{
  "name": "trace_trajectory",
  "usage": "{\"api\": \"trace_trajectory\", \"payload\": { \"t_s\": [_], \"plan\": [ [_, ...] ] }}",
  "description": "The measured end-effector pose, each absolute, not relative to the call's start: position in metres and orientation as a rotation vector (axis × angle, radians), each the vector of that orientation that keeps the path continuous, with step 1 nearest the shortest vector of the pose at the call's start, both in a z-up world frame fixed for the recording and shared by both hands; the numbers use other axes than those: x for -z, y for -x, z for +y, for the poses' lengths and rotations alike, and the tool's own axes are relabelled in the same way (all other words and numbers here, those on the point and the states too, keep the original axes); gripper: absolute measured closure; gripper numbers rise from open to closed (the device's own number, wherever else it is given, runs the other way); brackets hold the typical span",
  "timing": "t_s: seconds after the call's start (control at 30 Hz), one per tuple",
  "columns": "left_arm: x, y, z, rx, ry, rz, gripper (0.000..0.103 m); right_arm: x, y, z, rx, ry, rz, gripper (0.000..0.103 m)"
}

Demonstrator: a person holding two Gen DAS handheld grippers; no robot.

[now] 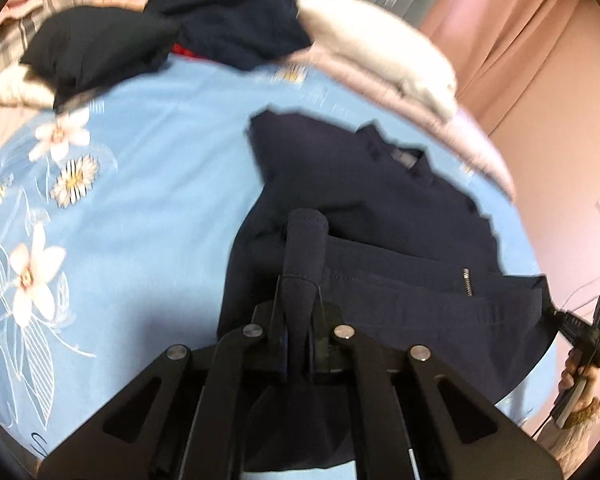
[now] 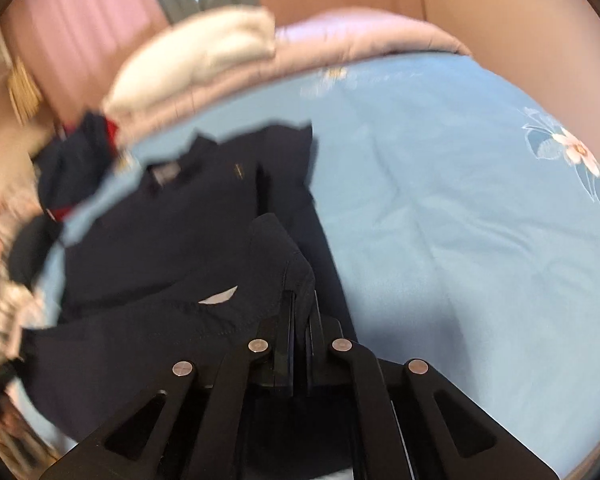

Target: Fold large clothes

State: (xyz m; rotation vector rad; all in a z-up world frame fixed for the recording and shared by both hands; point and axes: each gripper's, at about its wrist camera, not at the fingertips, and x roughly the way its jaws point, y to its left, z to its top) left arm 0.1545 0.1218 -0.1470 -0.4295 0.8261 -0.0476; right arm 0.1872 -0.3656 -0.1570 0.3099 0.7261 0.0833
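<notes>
A bed covered in a light blue sheet with white flowers fills most of both views, and a pink wall and pink curtains stand behind it. On the sheet lies a dark navy garment, spread toward the right side of the bed in the left wrist view and toward the left in the right wrist view; its collar with a small label sits at the far end, and a short metal zipper shows near its near edge. At the far edge of the bed a folded pale pink quilt carries a white folded cloth on top. To the far left, a loose pile of dark clothes lies with a bit of red showing under it. The left gripper has its jaws closed tight on a bunched fold of the navy garment, which rises up between them. The right gripper likewise has its jaws pressed together on a raised fold of the same garment. The right gripper also shows at the right edge of the left wrist view, gripping the garment's edge.
</notes>
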Motion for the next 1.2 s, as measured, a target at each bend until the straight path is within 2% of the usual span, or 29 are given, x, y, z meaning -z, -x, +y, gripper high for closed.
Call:
{"api": "trace_trajectory", "payload": {
  "t_s": [0.33, 1.2],
  "plan": [
    [0.098, -0.147, 0.115, 0.089, 0.460, 0.690, 0.097, 0.118, -0.136, -0.375, -0.087, -0.394, 0.530, 0.100],
    [0.014, -0.189, 0.112, 0.111, 0.409, 0.514, 0.097, 0.054, -0.130, -0.370, -0.098, -0.364, 0.342, 0.100]
  ]
}}
